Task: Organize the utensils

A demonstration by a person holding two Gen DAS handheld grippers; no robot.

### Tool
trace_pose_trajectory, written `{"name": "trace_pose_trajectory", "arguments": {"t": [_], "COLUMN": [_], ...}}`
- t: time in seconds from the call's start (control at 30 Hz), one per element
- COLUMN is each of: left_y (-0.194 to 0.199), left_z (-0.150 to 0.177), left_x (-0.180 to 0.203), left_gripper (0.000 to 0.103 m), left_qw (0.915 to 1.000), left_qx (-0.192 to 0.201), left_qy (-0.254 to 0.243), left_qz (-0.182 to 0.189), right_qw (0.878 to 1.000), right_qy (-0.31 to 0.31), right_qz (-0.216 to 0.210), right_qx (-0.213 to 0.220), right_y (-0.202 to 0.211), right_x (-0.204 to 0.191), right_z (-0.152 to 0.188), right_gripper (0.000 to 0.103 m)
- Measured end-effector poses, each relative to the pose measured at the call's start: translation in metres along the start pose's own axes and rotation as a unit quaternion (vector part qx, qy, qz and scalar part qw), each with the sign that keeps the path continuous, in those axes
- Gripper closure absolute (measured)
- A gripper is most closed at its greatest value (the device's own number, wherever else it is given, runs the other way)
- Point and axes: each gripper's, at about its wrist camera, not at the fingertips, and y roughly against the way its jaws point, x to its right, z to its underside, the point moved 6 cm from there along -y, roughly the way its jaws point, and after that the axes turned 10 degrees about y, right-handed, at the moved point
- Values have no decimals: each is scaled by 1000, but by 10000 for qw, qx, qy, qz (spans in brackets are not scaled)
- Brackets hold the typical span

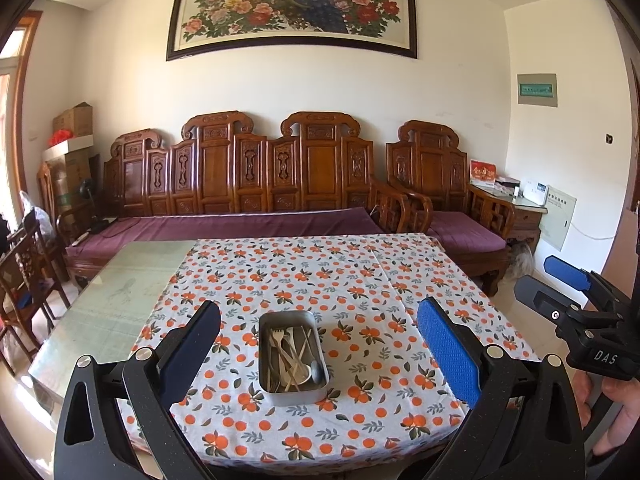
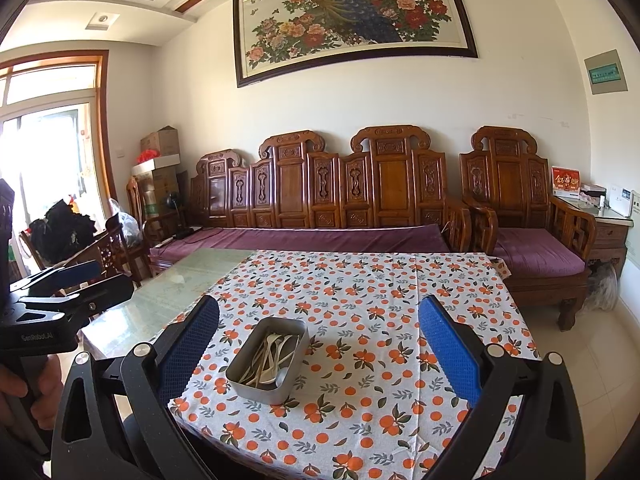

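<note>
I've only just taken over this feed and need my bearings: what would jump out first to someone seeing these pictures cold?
First, the metal tray heaped with pale forks and spoons, alone on the orange-print tablecloth near the table's front edge. Next, both tools wide open and holding nothing: the left tool frames the tray, the right tool hovers just to its right. Behind, a carved wooden sofa under a large peacock painting.

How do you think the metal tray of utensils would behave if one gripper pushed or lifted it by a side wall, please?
The metal tray looks rigid and low, so tipping seems unlikely. Its smooth base would probably slide, perhaps bunching the tablecloth. The loose utensils would likely shift and rattle if lifted unevenly.
</note>
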Motion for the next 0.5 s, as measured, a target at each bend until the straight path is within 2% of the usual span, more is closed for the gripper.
{"name": "trace_pose_trajectory", "arguments": {"t": [0.5], "left_y": [1], "left_z": [2], "left_x": [2], "left_gripper": [8], "left_qw": [10000], "left_qx": [7], "left_qy": [26], "left_qz": [8], "right_qw": [10000], "right_qy": [-11], "right_qz": [-16], "right_qx": [-6], "right_y": [1], "right_x": [-4], "right_z": [0], "right_gripper": [2]}}
